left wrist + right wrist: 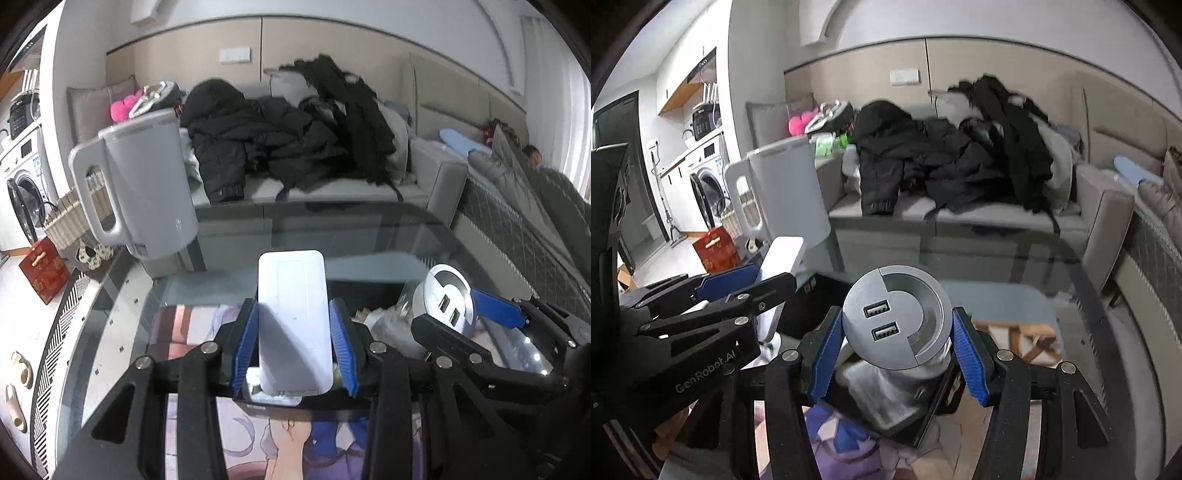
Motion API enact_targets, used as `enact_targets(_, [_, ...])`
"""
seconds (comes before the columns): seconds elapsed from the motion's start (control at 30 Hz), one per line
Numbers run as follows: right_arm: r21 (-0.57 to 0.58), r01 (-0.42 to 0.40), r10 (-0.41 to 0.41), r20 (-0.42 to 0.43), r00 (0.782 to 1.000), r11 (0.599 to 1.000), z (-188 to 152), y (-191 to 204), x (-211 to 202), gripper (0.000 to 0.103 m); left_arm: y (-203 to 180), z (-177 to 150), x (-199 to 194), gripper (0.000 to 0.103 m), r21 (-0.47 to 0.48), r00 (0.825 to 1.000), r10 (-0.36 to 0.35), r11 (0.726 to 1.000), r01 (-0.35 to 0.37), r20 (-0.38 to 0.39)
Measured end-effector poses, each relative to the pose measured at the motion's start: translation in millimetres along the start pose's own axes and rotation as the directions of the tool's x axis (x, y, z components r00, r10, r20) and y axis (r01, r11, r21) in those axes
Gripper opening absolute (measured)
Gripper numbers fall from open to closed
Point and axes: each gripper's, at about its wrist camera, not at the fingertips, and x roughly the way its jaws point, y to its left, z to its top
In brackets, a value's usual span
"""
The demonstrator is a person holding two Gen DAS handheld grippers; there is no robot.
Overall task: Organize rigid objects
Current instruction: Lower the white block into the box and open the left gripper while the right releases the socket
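Observation:
My left gripper [293, 343] is shut on a flat white rectangular device [291, 321], held upright above a black box [280, 400] on the glass table. It also shows in the right wrist view [781, 266]. My right gripper [897, 354] is shut on a round silver USB socket [895, 317] with two ports, held over the same black box [916, 417], which holds wrapped items. The socket also shows in the left wrist view [445, 295], to the right of the white device.
A grey kettle [144, 188] stands at the table's far left. The glass table [369, 229] lies over a printed mat. Behind it a sofa [332, 184] is piled with black clothes. A wicker basket [70, 218] and red box [44, 267] sit on the floor left.

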Motion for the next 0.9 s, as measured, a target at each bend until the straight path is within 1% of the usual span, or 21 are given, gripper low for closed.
enact_targets(0.2, [0.024,-0.006,0.009,-0.099,0.995,1.000,-13,1,11,0.058,0,-16,21,0.038,0.008,0.996,-0.024,1.000,0.025,-0.088])
enact_targets(0.27, [0.044,-0.016,0.022,-0.138,0.990,0.999,-18,0,16,0.058,-1,-18,24,0.038,0.020,0.995,-0.019,1.000,0.021,-0.100])
enact_targets(0.33, [0.019,-0.004,0.007,-0.137,0.991,1.000,-21,3,16,0.058,-2,-20,23,0.038,0.023,0.993,-0.013,1.000,0.015,-0.115])
enact_targets(0.37, [0.011,0.002,-0.001,-0.142,0.990,1.000,-21,4,16,0.058,-2,-22,23,0.037,0.016,0.991,-0.015,1.000,0.017,-0.136])
enact_targets(0.43, [0.000,0.011,-0.011,-0.146,0.989,1.000,-22,3,16,0.058,-1,-30,25,0.033,-0.025,0.979,-0.049,0.999,0.045,-0.197])
enact_targets(0.47, [-0.003,0.017,-0.017,-0.151,0.988,1.000,-22,2,16,0.058,-4,-31,21,0.030,-0.004,0.981,-0.035,0.999,0.035,-0.191])
enact_targets(0.57, [0.010,0.007,-0.005,-0.167,0.986,1.000,-23,-6,19,0.058,-8,-34,11,0.030,-0.001,0.981,-0.029,1.000,0.029,-0.190])
enact_targets(0.63, [0.008,-0.003,0.004,-0.190,0.982,1.000,-27,-8,23,0.058,-9,-36,6,0.030,0.014,0.984,-0.001,1.000,0.004,-0.179])
enact_targets(0.77, [-0.018,-0.002,-0.002,-0.213,0.977,1.000,-32,-7,27,0.058,-7,-37,5,0.030,0.017,0.985,-0.005,1.000,0.008,-0.174])
enact_targets(0.9, [-0.007,-0.006,0.004,-0.216,0.976,1.000,-32,-7,25,0.058,-4,-37,5,0.030,0.019,0.985,-0.002,1.000,0.005,-0.172])
